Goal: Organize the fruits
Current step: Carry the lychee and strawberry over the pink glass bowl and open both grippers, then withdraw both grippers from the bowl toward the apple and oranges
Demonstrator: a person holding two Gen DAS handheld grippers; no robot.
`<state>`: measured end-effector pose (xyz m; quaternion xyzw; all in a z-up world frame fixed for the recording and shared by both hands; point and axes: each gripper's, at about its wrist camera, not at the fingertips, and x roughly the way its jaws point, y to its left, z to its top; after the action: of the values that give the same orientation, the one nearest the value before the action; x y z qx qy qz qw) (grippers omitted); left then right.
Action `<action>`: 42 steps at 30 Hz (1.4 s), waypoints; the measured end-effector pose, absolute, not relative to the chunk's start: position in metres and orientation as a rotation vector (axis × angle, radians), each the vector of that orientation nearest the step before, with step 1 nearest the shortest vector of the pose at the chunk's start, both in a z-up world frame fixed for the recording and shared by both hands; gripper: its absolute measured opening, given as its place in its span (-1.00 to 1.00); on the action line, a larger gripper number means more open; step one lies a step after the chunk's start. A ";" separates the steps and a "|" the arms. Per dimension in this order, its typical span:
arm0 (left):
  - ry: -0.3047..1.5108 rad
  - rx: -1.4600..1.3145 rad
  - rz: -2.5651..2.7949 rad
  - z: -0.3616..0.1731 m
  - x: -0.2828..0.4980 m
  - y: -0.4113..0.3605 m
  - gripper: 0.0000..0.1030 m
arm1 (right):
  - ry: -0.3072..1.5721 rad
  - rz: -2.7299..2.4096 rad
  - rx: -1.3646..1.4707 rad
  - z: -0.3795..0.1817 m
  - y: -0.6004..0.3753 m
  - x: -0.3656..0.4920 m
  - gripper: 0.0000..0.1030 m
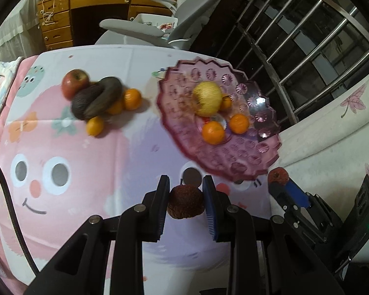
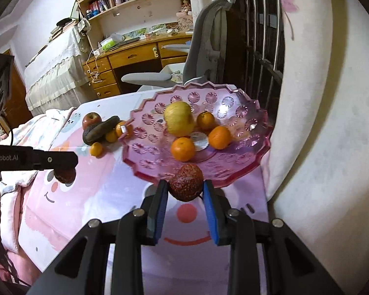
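My left gripper [image 1: 186, 191] is shut on a dark red bumpy fruit [image 1: 186, 202] above the cartoon cloth, short of the pink glass plate [image 1: 243, 152]. My right gripper [image 2: 186, 191] is shut on a second dark red bumpy fruit [image 2: 186, 182] at the near rim of the plate [image 2: 145, 147]. The plate holds a yellow apple [image 2: 179, 119] and three oranges [image 2: 183, 148]. On the cloth to the left lies a pile: a red apple [image 1: 75, 82], an avocado [image 1: 84, 102], a dark cucumber-like fruit [image 1: 105, 97] and small oranges [image 1: 132, 98].
The pink cartoon cloth [image 1: 61, 172] covers the table. A white cushioned surface [image 2: 319, 135] rises on the right. A grey chair [image 1: 135, 28], a wooden desk [image 1: 86, 5] and a metal window grille [image 1: 295, 36] stand behind the table.
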<state>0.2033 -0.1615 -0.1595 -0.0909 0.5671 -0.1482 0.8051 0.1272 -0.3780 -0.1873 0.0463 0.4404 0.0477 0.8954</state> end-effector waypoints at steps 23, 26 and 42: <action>1.177 -0.146 -0.256 -0.179 0.267 -0.228 -0.21 | 0.939 0.222 0.025 -0.209 -0.407 0.173 -0.40; 1.172 -0.156 -0.248 -0.178 0.265 -0.225 0.01 | 0.939 0.224 0.040 -0.210 -0.406 0.175 0.01; 1.205 -0.225 -0.154 -0.178 0.229 -0.159 0.29 | 0.993 0.191 0.089 -0.208 -0.391 0.166 0.17</action>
<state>0.2291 -0.1588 -0.1782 -0.1055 0.5650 -0.0724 0.8151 0.1660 -0.3909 -0.2084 0.0427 0.4753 0.0914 0.8740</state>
